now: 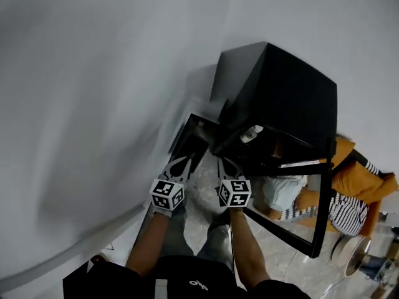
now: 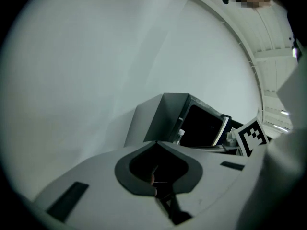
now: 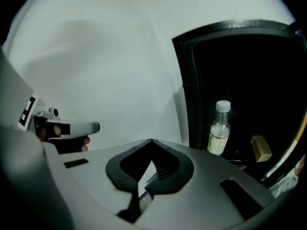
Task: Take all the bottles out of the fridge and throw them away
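"Looking down through the head view, what are you seeing?"

"The left tool (image 1: 182, 164) and the right tool (image 1: 227, 166) are hanging side by side before the open black fridge (image 1: 293, 98). A bottle (image 1: 251, 133) is standing inside, near its front edge."

"And in the left gripper view?"

"The left tool's jaws are pressing together, clenched on nothing. The fridge is sitting ahead against a white wall (image 2: 96, 80)."

"The right gripper view?"

"Its jaws are meeting too, empty. The bottle is standing upright by the fridge's left edge, and a small tan object (image 3: 261, 148) is sitting apart to its right."
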Demonstrator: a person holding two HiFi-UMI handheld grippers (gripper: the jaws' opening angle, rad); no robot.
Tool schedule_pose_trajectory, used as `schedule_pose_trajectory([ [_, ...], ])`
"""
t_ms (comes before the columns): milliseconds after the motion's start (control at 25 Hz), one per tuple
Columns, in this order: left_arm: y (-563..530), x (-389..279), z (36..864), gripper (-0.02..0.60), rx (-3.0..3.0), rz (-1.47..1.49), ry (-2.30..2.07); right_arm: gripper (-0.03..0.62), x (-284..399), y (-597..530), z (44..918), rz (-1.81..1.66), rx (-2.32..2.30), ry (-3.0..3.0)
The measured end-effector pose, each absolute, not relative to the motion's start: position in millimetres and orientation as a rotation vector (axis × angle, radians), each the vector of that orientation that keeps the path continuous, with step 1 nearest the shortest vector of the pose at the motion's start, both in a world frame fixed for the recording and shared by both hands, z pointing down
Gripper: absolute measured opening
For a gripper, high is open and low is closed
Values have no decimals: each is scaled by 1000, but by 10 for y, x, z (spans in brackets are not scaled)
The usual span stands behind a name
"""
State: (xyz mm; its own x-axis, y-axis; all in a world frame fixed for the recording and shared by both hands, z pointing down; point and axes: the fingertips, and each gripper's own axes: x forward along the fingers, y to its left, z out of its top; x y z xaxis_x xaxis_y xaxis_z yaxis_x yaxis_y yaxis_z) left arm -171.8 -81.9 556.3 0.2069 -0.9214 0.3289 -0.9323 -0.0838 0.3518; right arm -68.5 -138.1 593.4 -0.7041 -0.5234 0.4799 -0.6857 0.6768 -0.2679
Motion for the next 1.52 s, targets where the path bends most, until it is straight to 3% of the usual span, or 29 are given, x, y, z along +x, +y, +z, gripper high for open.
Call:
schedule_pose_trajectory([
  [520,-1213,-637,4398,-2,2240,40,-1535,8,538,-1531,4609,583,1234,-2534],
  [1040,-1627,176,4061,-2,2437,206,-1341,8,1635,-1713,4372,631,1516,-2447],
  [1520,-1656,506,3978,-2,2506,239,-1275,8,2026,-1634,4405,643,1602,-2408],
])
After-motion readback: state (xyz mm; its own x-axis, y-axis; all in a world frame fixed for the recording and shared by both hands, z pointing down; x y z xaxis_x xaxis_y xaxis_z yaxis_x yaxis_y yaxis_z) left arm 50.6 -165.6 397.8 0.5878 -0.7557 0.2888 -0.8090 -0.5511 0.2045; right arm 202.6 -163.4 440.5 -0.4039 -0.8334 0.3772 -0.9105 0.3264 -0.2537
